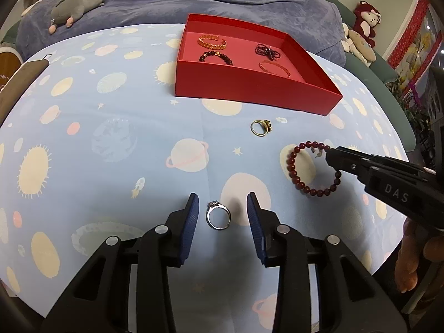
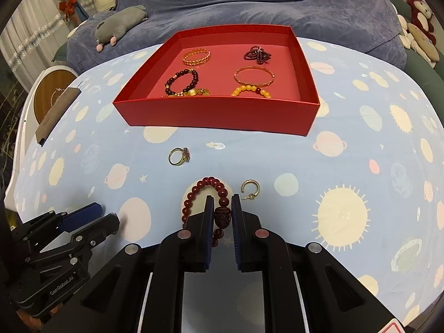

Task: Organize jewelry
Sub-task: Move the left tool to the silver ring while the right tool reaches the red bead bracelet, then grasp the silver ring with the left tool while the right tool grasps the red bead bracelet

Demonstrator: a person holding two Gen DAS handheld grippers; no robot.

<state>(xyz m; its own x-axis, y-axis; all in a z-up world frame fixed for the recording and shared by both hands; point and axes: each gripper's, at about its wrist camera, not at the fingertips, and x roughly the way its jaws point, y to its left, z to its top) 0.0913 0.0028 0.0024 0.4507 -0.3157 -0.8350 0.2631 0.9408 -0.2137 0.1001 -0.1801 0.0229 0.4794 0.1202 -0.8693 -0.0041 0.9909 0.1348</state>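
Observation:
A silver ring (image 1: pixel 218 217) lies on the space-print cloth between the open fingers of my left gripper (image 1: pixel 222 204), untouched. My right gripper (image 2: pixel 222 206) straddles the large carved bead of a dark red bead bracelet (image 2: pixel 194 194) lying flat on the cloth; the pads sit close on both sides of the bead. The bracelet (image 1: pixel 294 172) and right gripper (image 1: pixel 330 154) also show in the left wrist view. A gold ring (image 2: pixel 178 156) (image 1: pixel 260 128) lies in front of the red box (image 2: pixel 216 113) (image 1: pixel 249 88), which holds several bracelets. A gold hoop earring (image 2: pixel 250 189) lies beside the bracelet.
A grey plush toy (image 2: pixel 119 25) lies on the purple bedding behind the table. A brown flat case (image 2: pixel 57 111) rests at the table's left edge. Stuffed toys (image 1: pixel 363 27) sit at the far right. My left gripper (image 2: pixel 102 213) shows at the lower left of the right wrist view.

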